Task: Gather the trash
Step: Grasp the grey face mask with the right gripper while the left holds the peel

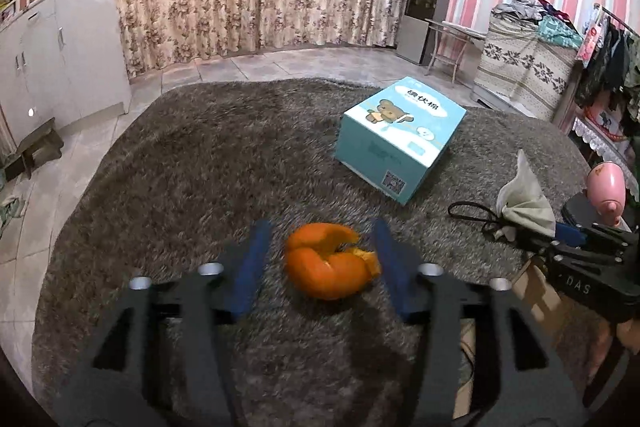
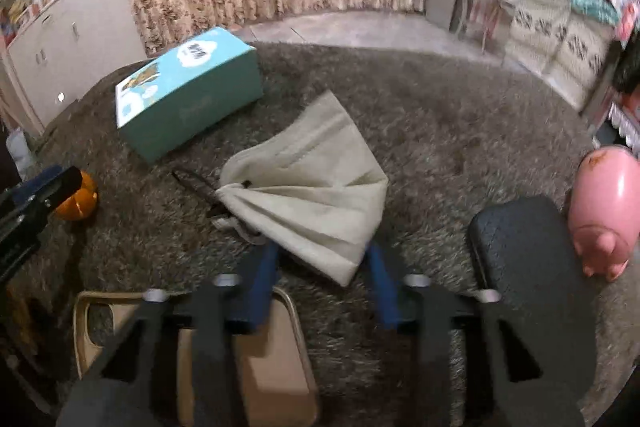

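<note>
Left hand-held gripper [image 1: 320, 259] low in left wrist view, blue fingers [image 1: 250, 267] apart, straddling orange peel [image 1: 328, 265] on shaggy grey rug [image 1: 200, 167]; right finger seems to brush peel edge, left clear of it, no clamp. Right hand-held gripper [image 2: 322, 263] over near edge of crumpled white cloth bag [image 2: 308, 187], fingers either side of corner; pinched or not, cannot tell. Teal tissue box [image 2: 188, 95] beyond bag. Pink piggy bank [image 2: 606, 211] far right, beside black pad [image 2: 524, 255]. Beige bin [image 2: 264, 359] under right gripper.
</note>
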A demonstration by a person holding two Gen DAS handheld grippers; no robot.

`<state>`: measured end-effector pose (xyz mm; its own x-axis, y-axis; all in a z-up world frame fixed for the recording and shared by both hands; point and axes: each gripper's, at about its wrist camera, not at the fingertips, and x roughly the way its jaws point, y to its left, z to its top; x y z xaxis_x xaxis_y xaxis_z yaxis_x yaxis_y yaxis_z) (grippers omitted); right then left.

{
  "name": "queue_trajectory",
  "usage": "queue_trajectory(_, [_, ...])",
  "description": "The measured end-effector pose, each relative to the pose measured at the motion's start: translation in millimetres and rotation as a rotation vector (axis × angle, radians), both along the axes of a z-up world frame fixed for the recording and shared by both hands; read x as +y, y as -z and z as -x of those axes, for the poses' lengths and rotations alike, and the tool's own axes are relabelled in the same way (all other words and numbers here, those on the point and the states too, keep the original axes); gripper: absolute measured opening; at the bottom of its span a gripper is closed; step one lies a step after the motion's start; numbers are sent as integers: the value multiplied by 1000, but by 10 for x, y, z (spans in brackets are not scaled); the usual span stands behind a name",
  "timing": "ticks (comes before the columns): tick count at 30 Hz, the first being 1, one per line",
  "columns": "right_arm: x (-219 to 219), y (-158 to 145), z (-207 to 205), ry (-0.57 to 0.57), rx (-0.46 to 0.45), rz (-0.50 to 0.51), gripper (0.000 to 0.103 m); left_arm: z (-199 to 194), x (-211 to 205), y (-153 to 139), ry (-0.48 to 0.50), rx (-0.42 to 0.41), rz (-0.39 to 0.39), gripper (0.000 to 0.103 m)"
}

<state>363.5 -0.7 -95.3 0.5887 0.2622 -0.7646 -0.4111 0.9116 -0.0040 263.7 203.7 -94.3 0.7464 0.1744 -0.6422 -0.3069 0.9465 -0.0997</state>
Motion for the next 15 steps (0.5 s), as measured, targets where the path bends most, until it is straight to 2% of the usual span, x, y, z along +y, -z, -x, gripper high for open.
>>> queue_trajectory(1, [-16,-29,26,1,-18,4,20,47,0,-14,-2,-10,0,67])
queue_trajectory(3, [-98,-103,66,12,-50,-12,18,126,-12,-20,-5,-19,-8,76])
queue_trajectory(6, [-271,-225,138,33,-86,-40,15,206,24,38,-3,-6,11,77])
queue_trajectory(10, [-633,-422,284,81,-121,-88,15,87,71,107,-2,40,43,77])
queue_trajectory(11, [-739,-466,323,94,-126,-95,15,31,51,134,10,60,41,75])
queue_trajectory(13, [-943,-562,411,122,-144,-94,15,-56,1,203,38,109,31,52])
queue_trajectory(15, [-1128,-631,523,147,-159,-86,15,-83,-30,219,42,126,14,50])
